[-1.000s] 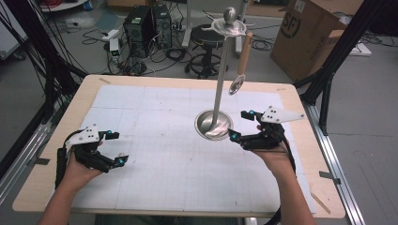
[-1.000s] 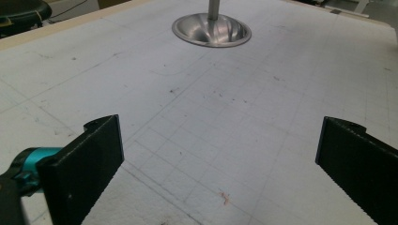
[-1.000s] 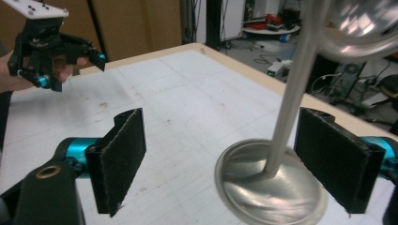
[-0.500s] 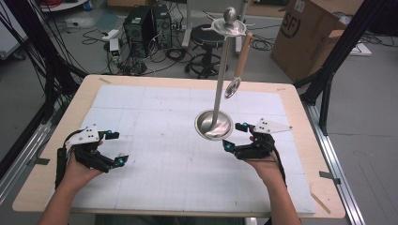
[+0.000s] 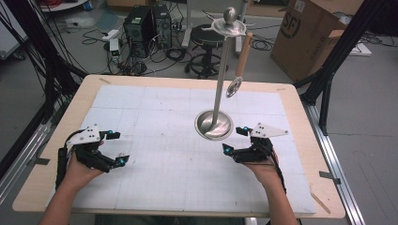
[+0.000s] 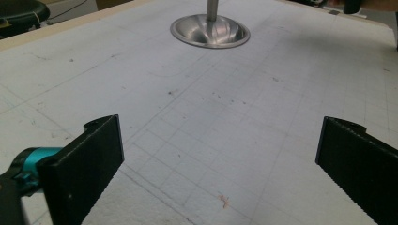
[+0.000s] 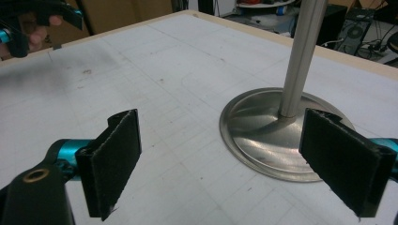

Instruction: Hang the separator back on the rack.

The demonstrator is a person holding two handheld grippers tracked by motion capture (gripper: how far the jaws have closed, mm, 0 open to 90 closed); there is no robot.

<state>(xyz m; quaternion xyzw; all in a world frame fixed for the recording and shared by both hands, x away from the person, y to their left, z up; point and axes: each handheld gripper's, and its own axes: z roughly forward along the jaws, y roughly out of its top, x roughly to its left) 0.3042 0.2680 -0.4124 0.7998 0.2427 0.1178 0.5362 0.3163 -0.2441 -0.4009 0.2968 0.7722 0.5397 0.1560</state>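
A tall metal stand [image 5: 219,89] rises from a round steel base [image 5: 214,124] on the white gridded mat [image 5: 164,150]. From its top ring hangs a utensil with a wooden handle [image 5: 243,55] and a small round metal head [image 5: 233,87]. My left gripper [image 5: 112,147] rests open at the mat's left side, with nothing between its jaws. My right gripper [image 5: 236,139] is open just right of the base, empty too. In the left gripper view the base [image 6: 210,31] lies far ahead. The right gripper view has the base [image 7: 277,131] close ahead and the pole [image 7: 300,56] beyond its jaws.
The wooden table edge [image 5: 187,78] frames the mat. Beyond the table stand a cardboard box [image 5: 307,33], a stool [image 5: 209,37], computer cases [image 5: 145,23] and cables on the floor. Black frame legs [image 5: 328,70] stand at both sides.
My right gripper has drawn back toward the near edge and slightly left, away from the stand's base. The left gripper has stayed in place.
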